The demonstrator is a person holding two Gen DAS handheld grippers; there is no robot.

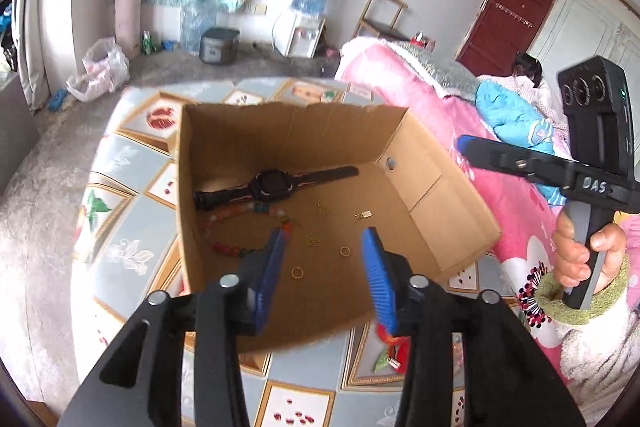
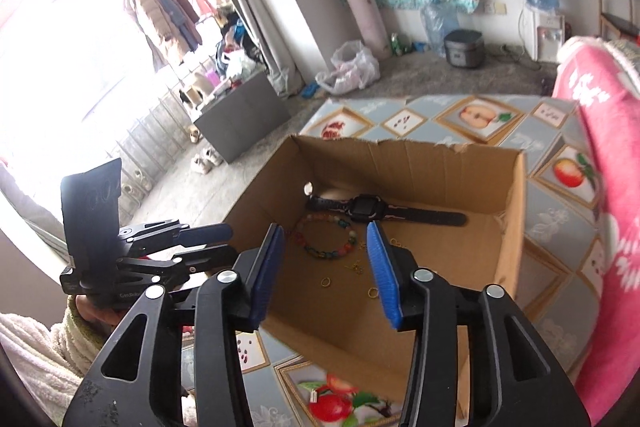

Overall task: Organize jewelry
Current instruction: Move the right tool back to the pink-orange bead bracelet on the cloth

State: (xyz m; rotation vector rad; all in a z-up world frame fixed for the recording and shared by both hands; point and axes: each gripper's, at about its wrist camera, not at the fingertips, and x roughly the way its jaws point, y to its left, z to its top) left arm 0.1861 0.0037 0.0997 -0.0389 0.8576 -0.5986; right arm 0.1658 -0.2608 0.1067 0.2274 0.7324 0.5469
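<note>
An open cardboard box (image 1: pixel 424 163) (image 2: pixel 512 251) stands on the patterned table. Inside lie a black watch (image 1: pixel 272 183) (image 2: pixel 364 205), a coloured bead bracelet (image 1: pixel 224 243) (image 2: pixel 324 251), two gold rings (image 1: pixel 345 251) (image 1: pixel 297 272) (image 2: pixel 326 281) and thin gold chains (image 1: pixel 312 242) (image 2: pixel 354 269). My left gripper (image 1: pixel 326 247) is open and empty above the box's near side. My right gripper (image 2: pixel 326 247) is open and empty above the box's near edge. A red and green piece with a metal tag (image 1: pixel 390 351) lies on the table outside the box, behind my left finger.
The table's fruit-patterned cover (image 1: pixel 128 187) (image 2: pixel 560 227) surrounds the box. A pink bed quilt (image 1: pixel 440 115) (image 2: pixel 600 155) lies to the right. Each view shows the other hand-held gripper (image 1: pixel 540 167) (image 2: pixel 160 251) at the side.
</note>
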